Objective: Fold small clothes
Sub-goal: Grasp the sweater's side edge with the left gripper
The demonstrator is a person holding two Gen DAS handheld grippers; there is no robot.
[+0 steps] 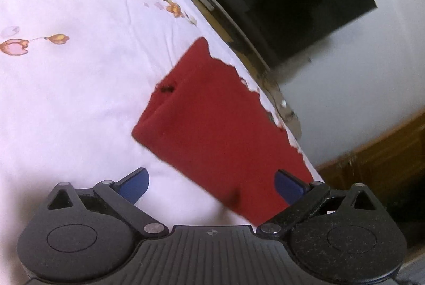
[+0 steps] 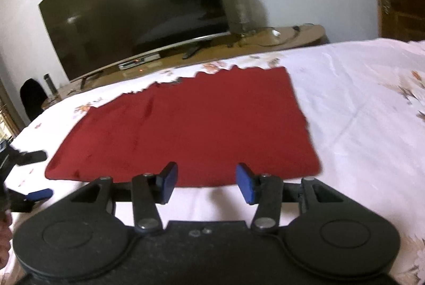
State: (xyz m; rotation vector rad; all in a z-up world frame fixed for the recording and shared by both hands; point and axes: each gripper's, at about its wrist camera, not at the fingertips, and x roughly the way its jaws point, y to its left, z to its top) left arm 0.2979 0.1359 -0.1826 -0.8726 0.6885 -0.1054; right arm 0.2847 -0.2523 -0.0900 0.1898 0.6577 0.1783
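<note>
Red cloth [image 2: 186, 125] lying flat on a bed [image 2: 358, 112] covered by a white sheet printed with flowers; its far edge is ragged and runs close to the far edge of the bed, beyond which stand a low TV stand [image 2: 265, 42] and a dark television [image 2: 132, 8]. The right gripper [image 2: 207, 182] hovers at the near hem, its blue pads spread with nothing between them and, as far as the view shows, not pressing the fabric. The left gripper [image 1: 211, 185] is likewise spread; 1 pad overlaps the corner of the cloth in its view, but no pinch is visible. In the right wrist view the left gripper appears at the left margin, near the cloth's near left corner. Judged step: taking hold of the near hem for a fold. Done well, both grippers would pinch only the top layer at matching points on the hem, then carry it evenly so corners meet. Open sheet lies to the right and near side; the far side offers little margin, so a fold toward it should stop short of the bed edge.
</note>
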